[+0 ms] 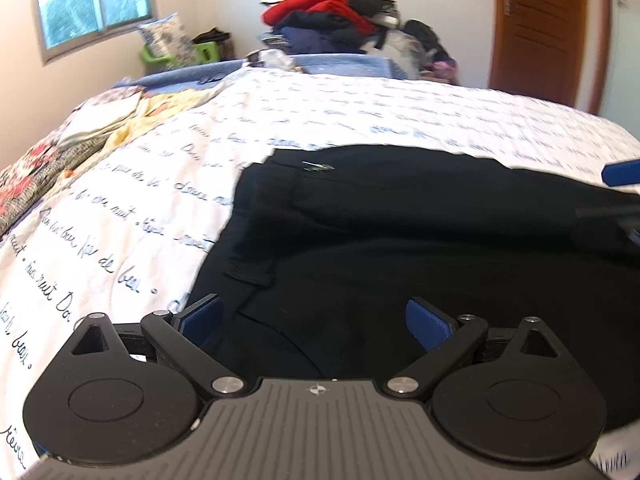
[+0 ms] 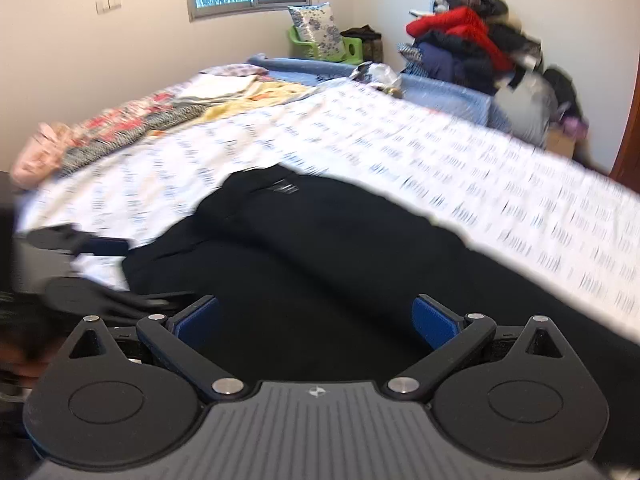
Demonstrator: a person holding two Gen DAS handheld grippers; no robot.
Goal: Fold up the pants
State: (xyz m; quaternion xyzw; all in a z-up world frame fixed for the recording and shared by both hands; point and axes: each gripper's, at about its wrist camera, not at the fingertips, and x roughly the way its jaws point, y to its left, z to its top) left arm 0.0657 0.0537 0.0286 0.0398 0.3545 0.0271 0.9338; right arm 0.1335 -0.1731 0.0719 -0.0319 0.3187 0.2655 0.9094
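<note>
We hold both two-finger tools over a pair of black cloth pants spread flat on a bed under a white quilt printed with dark handwritten script. The left gripper hovers low above the near part of the pants, its blue-padded fingers spread wide with only dark fabric showing between them and nothing pinched. The right gripper stands the same way in its own view, jaws wide apart over the black cloth and holding nothing; whether the pads touch the fabric we cannot tell, since that view is smeared with motion blur. At the right edge of the left view a blue pad of the right gripper pokes in above the pants. Beyond the pants on the quilt lie a yellow and floral bedspread, bunched toward the left, and past the far edge of the bed a heap of red, navy and black clothes rises against the pale wall, with a brown wooden door to its right.
</note>
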